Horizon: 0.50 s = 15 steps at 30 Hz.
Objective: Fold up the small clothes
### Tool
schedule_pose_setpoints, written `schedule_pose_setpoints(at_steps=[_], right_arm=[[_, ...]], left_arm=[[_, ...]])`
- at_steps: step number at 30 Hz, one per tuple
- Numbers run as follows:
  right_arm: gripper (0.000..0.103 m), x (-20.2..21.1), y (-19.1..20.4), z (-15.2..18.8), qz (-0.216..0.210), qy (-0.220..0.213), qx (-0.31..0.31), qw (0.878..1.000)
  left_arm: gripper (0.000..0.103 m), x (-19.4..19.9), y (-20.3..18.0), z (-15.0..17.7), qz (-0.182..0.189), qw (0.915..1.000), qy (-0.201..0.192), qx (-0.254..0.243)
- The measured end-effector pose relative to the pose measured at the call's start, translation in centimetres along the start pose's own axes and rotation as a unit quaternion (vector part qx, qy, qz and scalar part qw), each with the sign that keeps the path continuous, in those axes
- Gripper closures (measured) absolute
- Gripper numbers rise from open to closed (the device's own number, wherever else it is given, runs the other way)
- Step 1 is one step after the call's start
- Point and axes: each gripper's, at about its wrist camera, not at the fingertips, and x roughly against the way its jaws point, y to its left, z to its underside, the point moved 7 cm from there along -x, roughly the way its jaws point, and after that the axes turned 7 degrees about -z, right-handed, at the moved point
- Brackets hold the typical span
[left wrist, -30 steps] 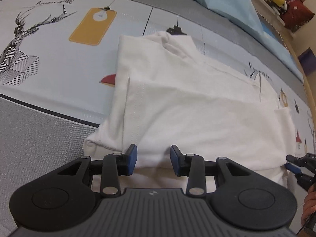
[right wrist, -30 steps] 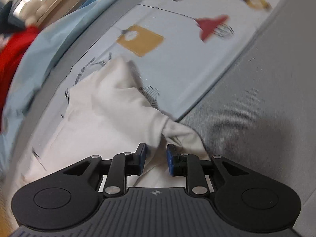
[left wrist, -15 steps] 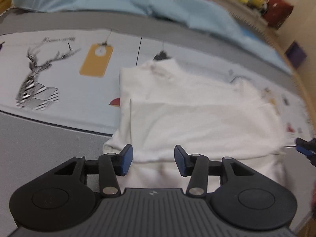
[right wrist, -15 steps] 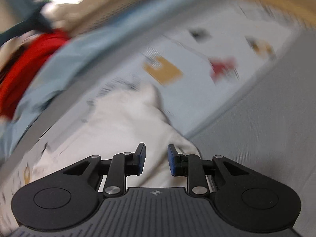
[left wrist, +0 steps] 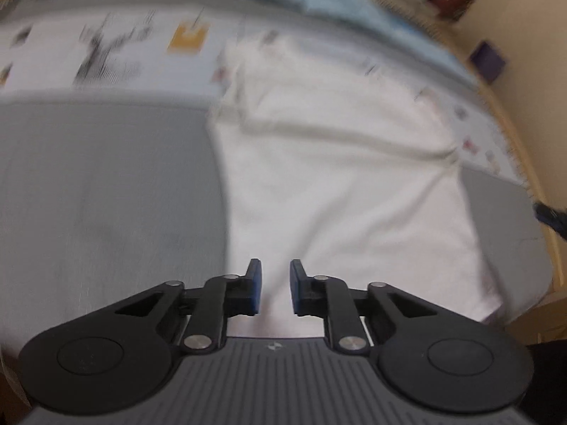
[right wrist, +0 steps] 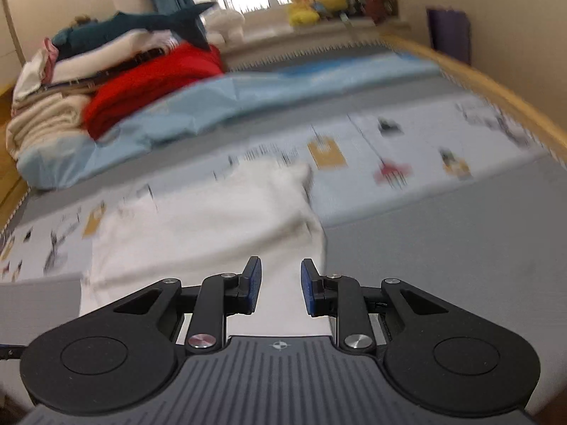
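Observation:
A white garment (left wrist: 336, 184) lies spread on the bed, with a crease running across its middle. My left gripper (left wrist: 275, 285) hovers over the near hem. Its jaws are closing with a narrow gap between them, and nothing is pinched: only cloth lying below shows through the gap. In the right wrist view the same garment (right wrist: 212, 226) lies ahead and to the left. My right gripper (right wrist: 281, 285) stands open above the garment's near right corner, holding nothing. It also shows as a dark blur (left wrist: 549, 217) at the right edge of the left wrist view.
The bed cover has a grey band (left wrist: 106, 194) and a printed pale band (right wrist: 389, 148). Behind lie a light blue blanket (right wrist: 248, 95), a red garment (right wrist: 152, 85) and a stack of folded clothes (right wrist: 53, 106). A wooden bed rail (right wrist: 496, 92) runs along the right.
Both grippers have pulled back and risen, so the garment looks smaller and farther. The left jaws have narrowed. The right view has rolled toward level and now shows the room.

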Motion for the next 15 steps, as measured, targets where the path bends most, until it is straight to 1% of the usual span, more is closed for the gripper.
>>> schedule_pose_setpoints(at_steps=[1, 2, 5, 7, 8, 10, 11, 13, 15], right_arm=[[0.077, 0.8, -1.7, 3.2, 0.012, 0.031, -0.034, 0.999], [0.077, 0.8, -1.7, 3.2, 0.012, 0.031, -0.034, 0.999], [0.077, 1.1, -3.1, 6.1, 0.007, 0.062, -0.062, 0.996], [0.077, 0.4, -4.6, 9.3, 0.032, 0.089, -0.07, 0.993], [0.077, 0.4, -4.6, 9.3, 0.032, 0.089, -0.07, 0.993], [0.077, -0.3, -5.9, 11.6, 0.05, 0.11, -0.09, 0.989], [0.077, -0.7, -6.4, 12.4, 0.062, 0.12, -0.111, 0.985], [0.077, -1.3, -6.4, 13.0, 0.065, 0.117, -0.121, 0.984], [0.077, -1.8, -6.3, 13.7, 0.081, 0.134, -0.104, 0.982]], left_arm=[[0.086, -0.3, 0.4, 0.8, -0.007, 1.0, 0.006, 0.0], [0.086, -0.6, 0.7, 1.4, -0.009, 0.9999, 0.012, 0.0], [0.085, -1.8, 1.6, 2.7, 0.0, 0.999, 0.042, 0.015], [0.084, -2.7, 2.3, 3.3, -0.002, 0.9982, 0.057, 0.022], [0.084, -3.1, 2.6, 3.7, -0.004, 0.9975, 0.063, 0.031], [0.084, -4.1, 3.2, 4.7, -0.005, 0.995, 0.081, 0.059], [0.084, -4.5, 3.4, 5.1, -0.008, 0.9938, 0.085, 0.071], [0.084, -5.0, 3.3, 5.8, -0.016, 0.9933, 0.089, 0.072], [0.084, -5.3, 3.3, 6.4, -0.029, 0.9931, 0.094, 0.065]])
